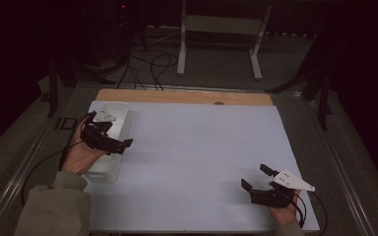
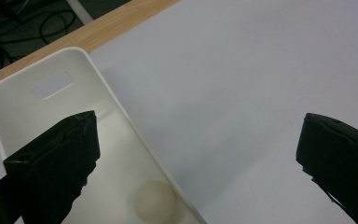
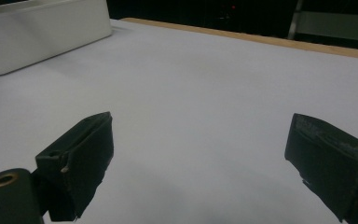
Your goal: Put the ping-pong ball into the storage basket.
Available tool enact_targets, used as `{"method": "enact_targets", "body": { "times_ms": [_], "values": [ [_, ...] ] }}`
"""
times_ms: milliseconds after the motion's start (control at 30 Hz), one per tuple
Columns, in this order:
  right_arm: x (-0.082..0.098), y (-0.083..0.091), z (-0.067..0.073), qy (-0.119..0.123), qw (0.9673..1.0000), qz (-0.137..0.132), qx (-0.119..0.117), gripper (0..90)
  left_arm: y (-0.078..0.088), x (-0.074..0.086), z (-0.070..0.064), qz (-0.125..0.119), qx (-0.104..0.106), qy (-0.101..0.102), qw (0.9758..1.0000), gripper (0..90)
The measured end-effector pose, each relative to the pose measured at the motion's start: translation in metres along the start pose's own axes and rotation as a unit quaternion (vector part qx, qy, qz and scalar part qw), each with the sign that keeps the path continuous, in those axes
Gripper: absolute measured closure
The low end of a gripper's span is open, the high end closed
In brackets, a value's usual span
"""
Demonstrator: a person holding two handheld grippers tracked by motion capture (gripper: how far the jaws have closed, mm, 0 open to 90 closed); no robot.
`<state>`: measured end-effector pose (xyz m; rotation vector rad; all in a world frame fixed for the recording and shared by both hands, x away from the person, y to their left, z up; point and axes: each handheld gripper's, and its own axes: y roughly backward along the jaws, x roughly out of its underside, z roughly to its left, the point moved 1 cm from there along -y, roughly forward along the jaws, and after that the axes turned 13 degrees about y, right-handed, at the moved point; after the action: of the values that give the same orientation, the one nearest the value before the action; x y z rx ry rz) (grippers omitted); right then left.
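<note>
bins: 1 (image 2: 51,112) | balls: 1 (image 2: 154,201) | claws: 2 (image 1: 107,140) (image 1: 256,180)

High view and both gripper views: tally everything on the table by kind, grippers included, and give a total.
White bin: 1
Pale ball inside the bin: 1
Grippers, jaws open: 2, left gripper and right gripper
Total: 4

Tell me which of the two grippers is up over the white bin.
The left gripper: its open jaws hang above the white bin, where a pale ball lies. The right gripper, also open, sits over bare white table surface.
</note>
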<state>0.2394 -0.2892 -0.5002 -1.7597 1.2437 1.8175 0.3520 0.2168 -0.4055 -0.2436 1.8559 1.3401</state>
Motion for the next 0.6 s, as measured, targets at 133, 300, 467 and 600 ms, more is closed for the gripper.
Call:
{"method": "enact_targets", "body": {
  "times_ms": [133,300,467,600],
  "values": [
    [0.0000,-0.0001,0.0000,0.000,1.0000,0.000,0.000,7.1,-0.0009,0.0021,-0.0017,-0.010,0.003,0.001,1.0000,0.2],
    [0.0001,0.0000,-0.0003,-0.001,1.0000,0.000,0.001,7.1,-0.0008,0.0043,-0.0034,-0.020,0.009,0.004,0.9998,0.2],
    [0.0001,0.0000,-0.0002,-0.001,1.0000,0.000,0.001,7.1,0.0000,0.0071,-0.0043,-0.032,0.014,0.009,0.9993,0.2],
    [0.0000,-0.0001,-0.0001,-0.002,1.0000,0.000,0.002,7.1,0.0001,0.0097,-0.0051,-0.042,0.020,0.014,0.9988,0.2]
  ]
}}
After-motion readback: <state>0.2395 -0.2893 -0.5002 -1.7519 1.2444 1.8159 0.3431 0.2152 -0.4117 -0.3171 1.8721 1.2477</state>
